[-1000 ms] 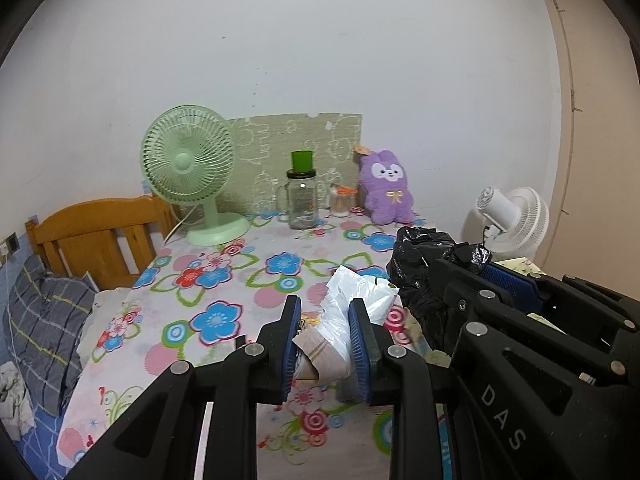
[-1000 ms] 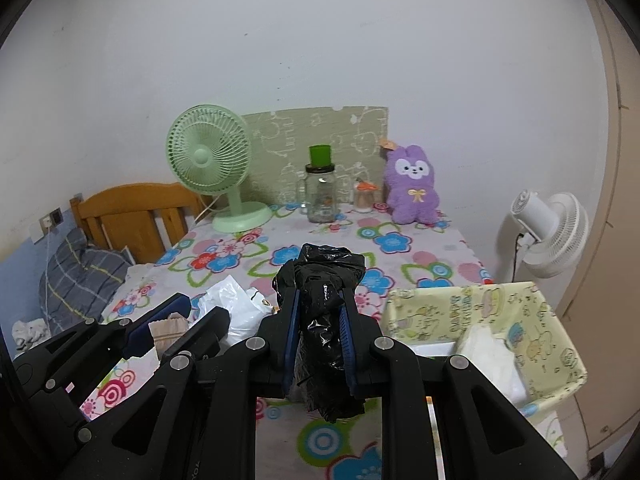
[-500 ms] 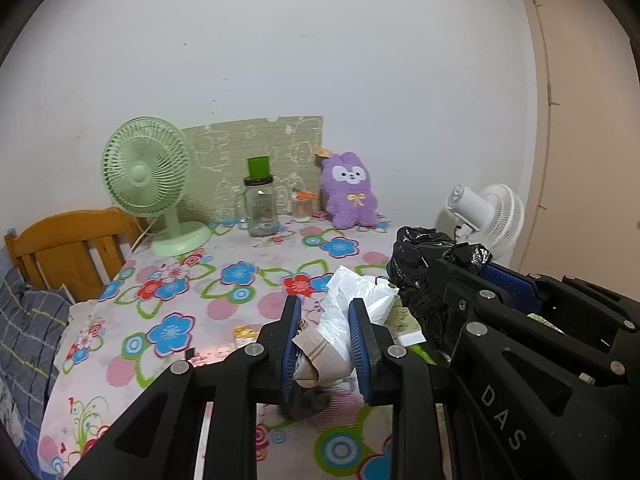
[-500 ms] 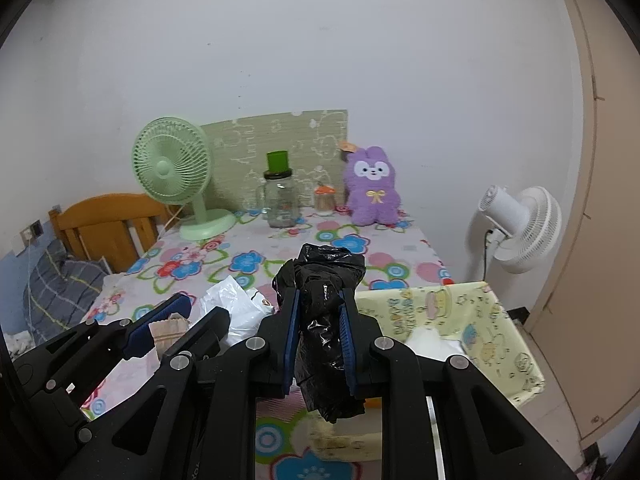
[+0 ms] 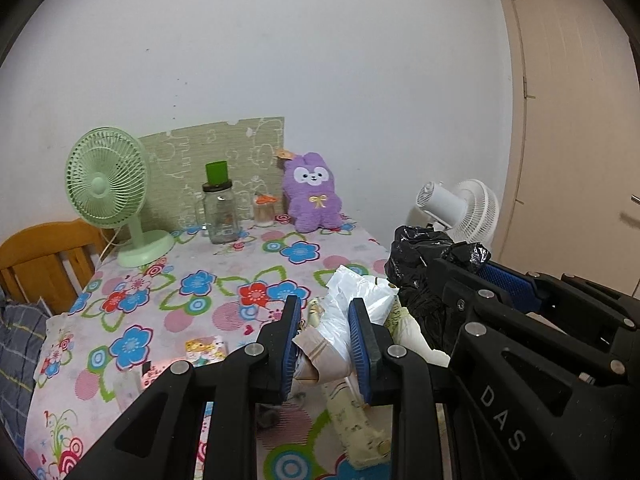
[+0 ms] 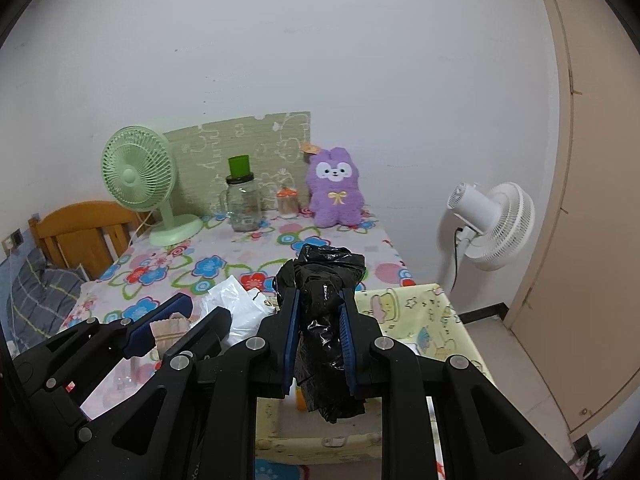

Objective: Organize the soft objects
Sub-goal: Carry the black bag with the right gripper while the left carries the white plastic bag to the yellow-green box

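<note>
Left tool [image 5: 325, 338] clamped on a white plastic bag [image 5: 352, 300] bundled with a beige cloth, lower centre of frame, above the floral tabletop [image 5: 224, 280]. Right tool [image 6: 319, 334] clamped on a crumpled black plastic bag [image 6: 324, 304], centre frame, over the yellow cartoon-print storage bin [image 6: 424, 316] at lower right. Purple plush [image 6: 336, 188] upright against far wall.

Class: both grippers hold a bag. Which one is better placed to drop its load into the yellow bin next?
Probably the right gripper: its black bag hangs directly over the yellow bin.
</note>
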`<state>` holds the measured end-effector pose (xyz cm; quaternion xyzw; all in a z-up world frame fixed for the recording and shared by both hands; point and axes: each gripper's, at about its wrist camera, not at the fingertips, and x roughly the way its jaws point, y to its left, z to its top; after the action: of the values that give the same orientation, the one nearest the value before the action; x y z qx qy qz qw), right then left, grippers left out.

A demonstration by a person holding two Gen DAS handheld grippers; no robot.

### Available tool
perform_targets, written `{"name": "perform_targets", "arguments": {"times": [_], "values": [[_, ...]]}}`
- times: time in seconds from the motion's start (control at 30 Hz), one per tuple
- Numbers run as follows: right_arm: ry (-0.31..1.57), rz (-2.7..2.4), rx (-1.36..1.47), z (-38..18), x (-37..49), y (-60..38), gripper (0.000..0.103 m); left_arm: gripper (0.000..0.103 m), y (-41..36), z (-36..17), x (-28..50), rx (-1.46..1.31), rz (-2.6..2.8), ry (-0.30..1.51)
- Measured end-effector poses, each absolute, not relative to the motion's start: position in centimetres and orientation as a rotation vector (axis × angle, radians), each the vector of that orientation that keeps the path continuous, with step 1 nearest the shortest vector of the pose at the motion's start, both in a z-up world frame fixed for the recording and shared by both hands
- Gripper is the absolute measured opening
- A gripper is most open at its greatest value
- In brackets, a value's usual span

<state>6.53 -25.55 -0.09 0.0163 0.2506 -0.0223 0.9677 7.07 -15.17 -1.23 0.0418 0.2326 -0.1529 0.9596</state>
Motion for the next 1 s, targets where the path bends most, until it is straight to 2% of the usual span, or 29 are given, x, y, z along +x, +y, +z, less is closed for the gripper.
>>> {"name": "perform_targets", "arguments": {"times": [0.7, 1.0], "values": [[0.541, -0.134, 0.08, -1.8, 8.0, -30.8, 0.022, 0.024, -20.4, -3.1, 9.2, 0.132, -0.398, 0.513], [0.576, -0.155, 0.111, -3.4, 9.2, -32.6, 0.022, 0.033, -22.0, -4.4, 10.9, 0.152, -0.386, 0.555]]}}
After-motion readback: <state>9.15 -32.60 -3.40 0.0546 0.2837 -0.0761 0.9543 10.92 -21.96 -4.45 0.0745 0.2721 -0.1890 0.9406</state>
